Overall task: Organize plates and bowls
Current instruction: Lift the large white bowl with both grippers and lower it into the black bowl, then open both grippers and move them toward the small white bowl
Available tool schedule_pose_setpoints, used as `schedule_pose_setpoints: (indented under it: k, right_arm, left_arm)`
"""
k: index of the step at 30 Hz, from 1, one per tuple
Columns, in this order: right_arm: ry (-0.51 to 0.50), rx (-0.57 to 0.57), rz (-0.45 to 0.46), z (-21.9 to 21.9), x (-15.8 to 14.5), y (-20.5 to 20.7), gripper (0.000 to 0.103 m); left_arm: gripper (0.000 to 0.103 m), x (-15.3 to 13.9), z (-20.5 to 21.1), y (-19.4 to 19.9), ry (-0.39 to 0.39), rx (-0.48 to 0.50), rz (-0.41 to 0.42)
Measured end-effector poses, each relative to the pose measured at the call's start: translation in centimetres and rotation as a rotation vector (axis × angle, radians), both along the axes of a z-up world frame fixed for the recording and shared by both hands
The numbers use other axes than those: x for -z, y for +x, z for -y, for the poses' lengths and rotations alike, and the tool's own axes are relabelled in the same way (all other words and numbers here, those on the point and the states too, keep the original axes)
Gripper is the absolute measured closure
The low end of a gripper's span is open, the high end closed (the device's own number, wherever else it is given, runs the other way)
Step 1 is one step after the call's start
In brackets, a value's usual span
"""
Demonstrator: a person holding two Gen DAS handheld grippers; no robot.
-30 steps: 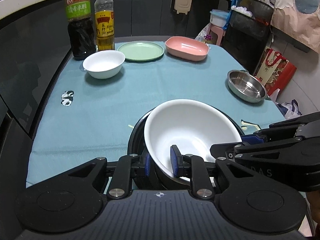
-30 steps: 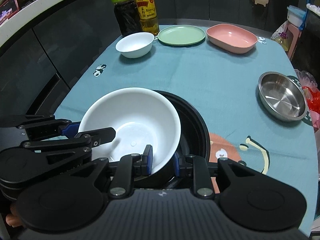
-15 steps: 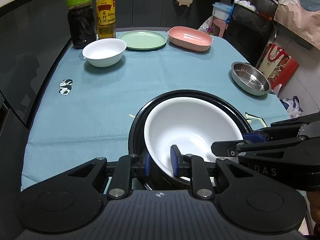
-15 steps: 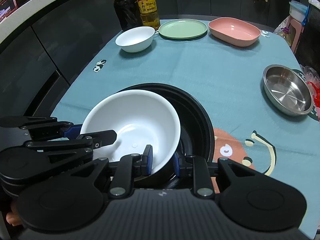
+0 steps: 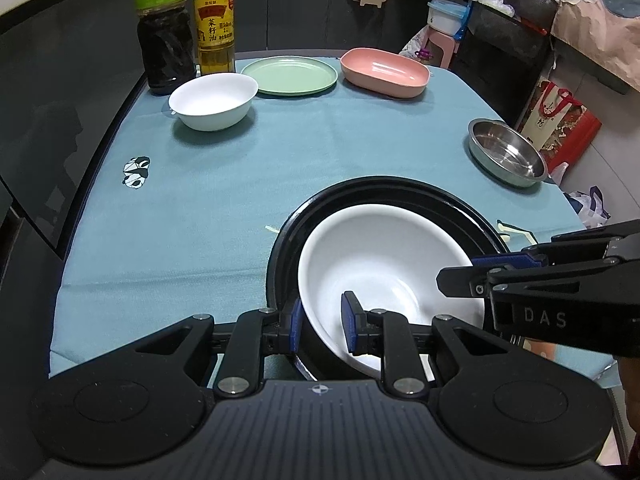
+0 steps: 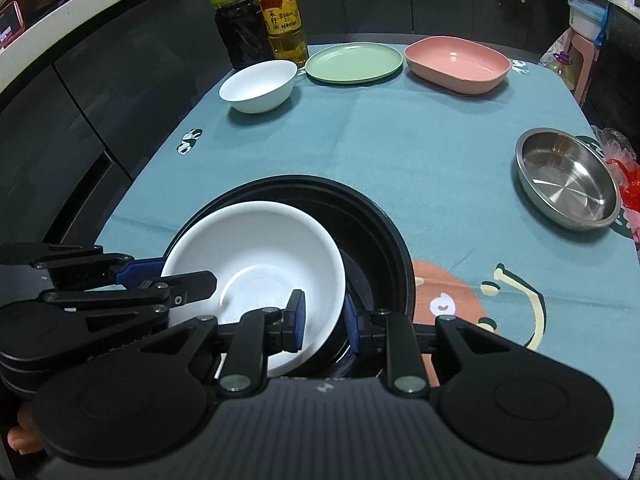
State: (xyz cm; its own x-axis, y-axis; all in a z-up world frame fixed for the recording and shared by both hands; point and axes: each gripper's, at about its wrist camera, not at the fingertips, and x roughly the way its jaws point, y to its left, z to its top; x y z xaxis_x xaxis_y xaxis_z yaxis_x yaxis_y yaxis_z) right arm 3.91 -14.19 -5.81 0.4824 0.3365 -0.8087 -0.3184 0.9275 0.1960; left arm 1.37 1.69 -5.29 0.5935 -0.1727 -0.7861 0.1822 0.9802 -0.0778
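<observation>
A large white bowl rests inside a wide black bowl at the near edge of the table. My left gripper is shut on the white bowl's near left rim. My right gripper is shut on the same bowl's near right rim, with the black bowl around it. Each gripper shows in the other's view, the right one and the left one. A small white bowl, a green plate, a pink dish and a steel bowl stand further off.
Two bottles, dark vinegar and yellow oil, stand at the far left of the teal tablecloth. A red bag and shelves lie beyond the right table edge. Dark cabinets line the left.
The white bowl has come down from a tilt above the black bowl into it. Both grippers moved down and held their grip.
</observation>
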Motion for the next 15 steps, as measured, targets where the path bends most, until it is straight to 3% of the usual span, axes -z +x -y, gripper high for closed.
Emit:
schedule_pose_setpoints:
  k: [15]
  right_arm:
    - [0.016,0.039,0.019,1.0,-0.7,-0.1,0.085]
  left_arm:
    - [0.083,-1.8,-1.2,-1.3,-0.005,-0.013,0.076]
